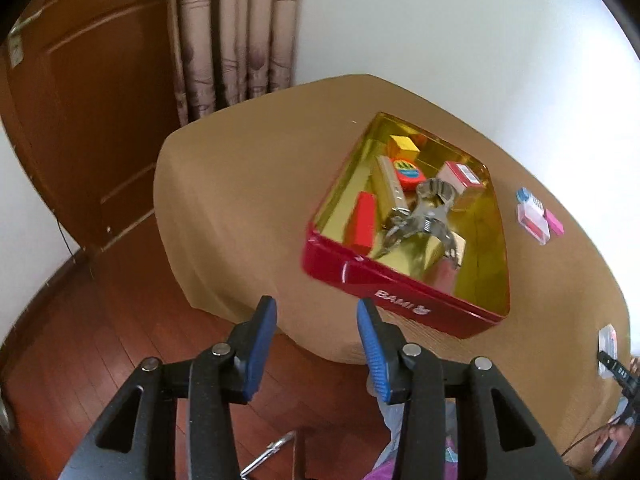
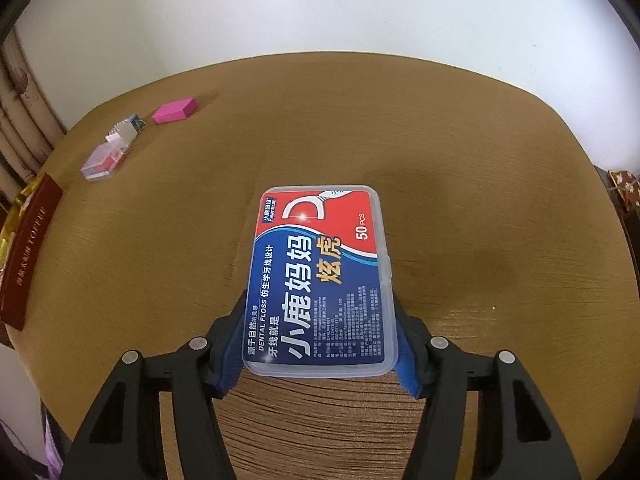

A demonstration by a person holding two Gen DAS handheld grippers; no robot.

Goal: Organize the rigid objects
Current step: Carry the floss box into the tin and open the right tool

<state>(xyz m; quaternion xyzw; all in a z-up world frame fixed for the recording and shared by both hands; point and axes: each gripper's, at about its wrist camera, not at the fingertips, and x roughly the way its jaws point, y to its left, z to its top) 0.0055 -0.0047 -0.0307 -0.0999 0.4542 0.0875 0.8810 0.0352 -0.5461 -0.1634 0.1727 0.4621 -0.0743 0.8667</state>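
My right gripper (image 2: 320, 320) is shut on a clear dental floss box (image 2: 318, 280) with a red and blue label, held flat just above the brown table (image 2: 460, 200). My left gripper (image 1: 316, 320) is open and empty, off the table's near edge, in front of a red tin (image 1: 384, 292) with a gold inside. The tin holds a red block (image 1: 362, 220), a yellow box (image 1: 404, 148), a round red tin (image 1: 406, 172), a metal clamp (image 1: 424, 220) and other small boxes. The floss box also shows at the left wrist view's right edge (image 1: 608, 340).
On the table beyond the tin lie a pink block (image 2: 175, 111), a clear pink case (image 2: 104, 160) and a small blue-white item (image 2: 130, 126). The tin's red side (image 2: 24, 256) shows at far left. A wooden door (image 1: 88, 120), curtain (image 1: 236, 32) and wood floor lie left.
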